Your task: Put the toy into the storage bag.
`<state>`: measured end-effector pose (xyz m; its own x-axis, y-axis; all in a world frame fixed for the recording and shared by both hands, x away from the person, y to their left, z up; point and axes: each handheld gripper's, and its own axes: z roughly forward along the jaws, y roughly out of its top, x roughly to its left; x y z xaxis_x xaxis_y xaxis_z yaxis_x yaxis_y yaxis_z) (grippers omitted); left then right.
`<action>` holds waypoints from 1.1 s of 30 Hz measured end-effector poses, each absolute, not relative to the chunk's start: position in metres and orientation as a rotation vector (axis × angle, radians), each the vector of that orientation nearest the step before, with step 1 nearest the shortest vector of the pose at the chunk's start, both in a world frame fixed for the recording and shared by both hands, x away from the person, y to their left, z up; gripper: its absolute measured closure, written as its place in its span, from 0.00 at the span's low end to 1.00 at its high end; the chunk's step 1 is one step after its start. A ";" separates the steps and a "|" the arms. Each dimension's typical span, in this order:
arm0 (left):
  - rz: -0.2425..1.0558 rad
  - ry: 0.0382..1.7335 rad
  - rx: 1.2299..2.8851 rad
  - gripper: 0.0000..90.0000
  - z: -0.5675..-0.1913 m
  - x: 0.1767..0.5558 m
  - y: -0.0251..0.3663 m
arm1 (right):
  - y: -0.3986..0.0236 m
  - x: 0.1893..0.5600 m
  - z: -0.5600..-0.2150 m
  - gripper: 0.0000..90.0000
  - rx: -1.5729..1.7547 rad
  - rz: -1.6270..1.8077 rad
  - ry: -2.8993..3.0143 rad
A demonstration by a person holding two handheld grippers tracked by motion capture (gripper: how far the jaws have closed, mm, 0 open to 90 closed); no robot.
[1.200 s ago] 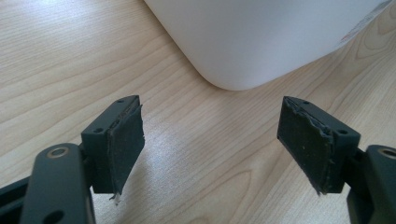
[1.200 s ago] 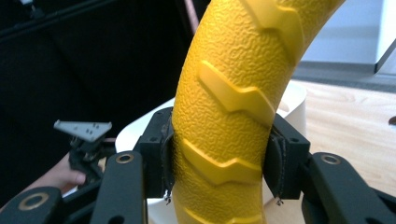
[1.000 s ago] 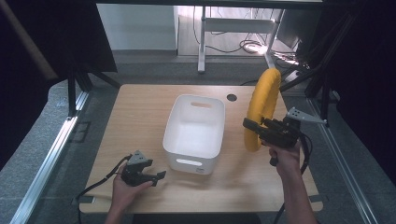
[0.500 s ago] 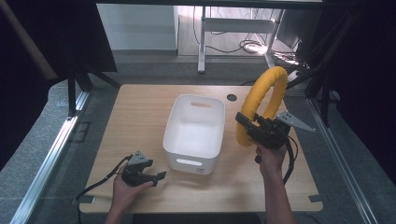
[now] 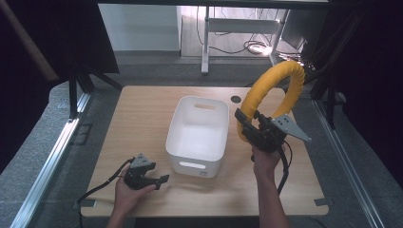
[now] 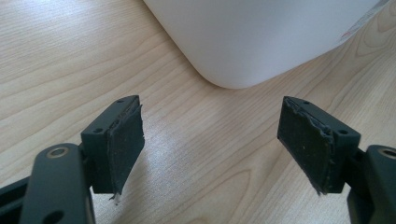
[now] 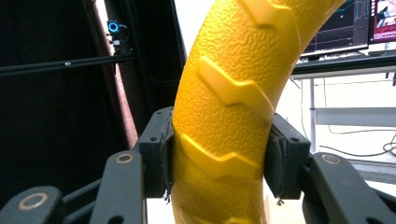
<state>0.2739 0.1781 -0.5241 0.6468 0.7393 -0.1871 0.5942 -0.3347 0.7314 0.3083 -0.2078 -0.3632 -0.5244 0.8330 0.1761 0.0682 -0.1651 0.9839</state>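
held up high over the desk's right edge by the right gripper (image 5: pixel 251 129), clamped on the yellow ring (image 5: pixel 273 95), might slip and miss the bin (image 5: pixel 183 145); left gripper (image 5: pixel 159 180) apart, resting near the front edge.

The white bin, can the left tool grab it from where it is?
Probably yes. The left tool rests open on the table, its jaws facing the bin's near corner with bare wood between. Still, the bin's rounded corner looks wider than the open jaws, so it would likely need the rim.
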 end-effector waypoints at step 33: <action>0.223 1.035 2.047 0.25 -0.522 0.274 0.180 | -0.141 0.301 -0.307 0.56 0.831 1.781 1.519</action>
